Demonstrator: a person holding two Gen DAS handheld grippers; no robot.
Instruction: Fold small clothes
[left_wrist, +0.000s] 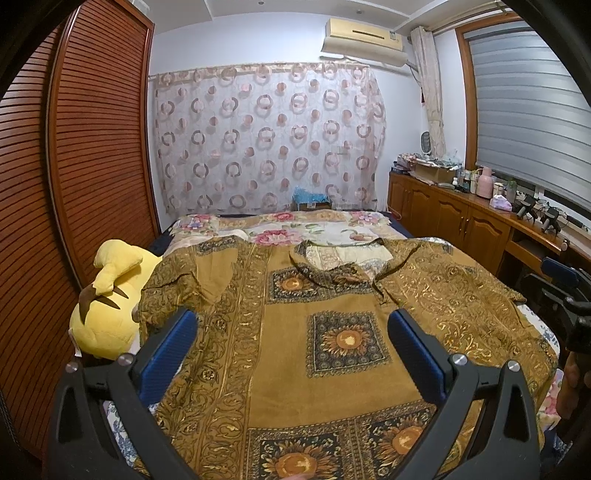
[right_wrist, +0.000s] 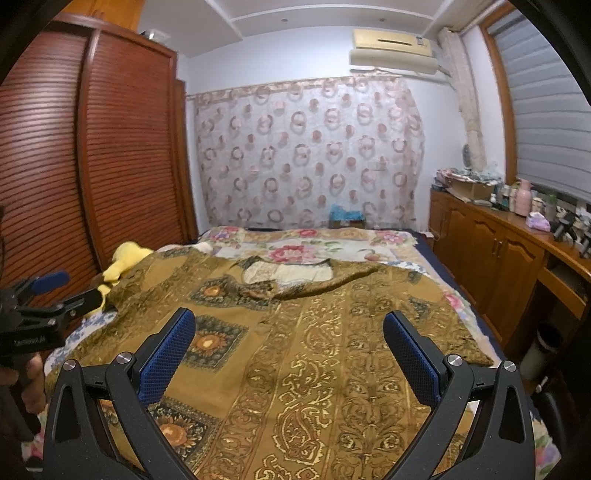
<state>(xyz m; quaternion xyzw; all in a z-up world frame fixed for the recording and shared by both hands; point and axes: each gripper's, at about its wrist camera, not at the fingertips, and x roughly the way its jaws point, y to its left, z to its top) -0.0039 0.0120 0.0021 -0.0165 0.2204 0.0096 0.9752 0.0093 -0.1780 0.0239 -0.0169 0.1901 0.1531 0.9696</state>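
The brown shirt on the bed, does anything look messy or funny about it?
The brown patterned shirt lies spread out, but its collar is rumpled, and one sleeve drapes over the yellow plush toy instead of lying flat.

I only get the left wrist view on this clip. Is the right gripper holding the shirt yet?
Observer: No. The right gripper is open over the brown shirt, with nothing between its fingers.
Operator: Where is the left gripper from that side?
Observer: The left gripper is by the shirt's left edge, near the yellow plush toy.
Operator: Anything on the floor to the right?
Observer: A dark cylindrical container stands beside the wooden cabinet.
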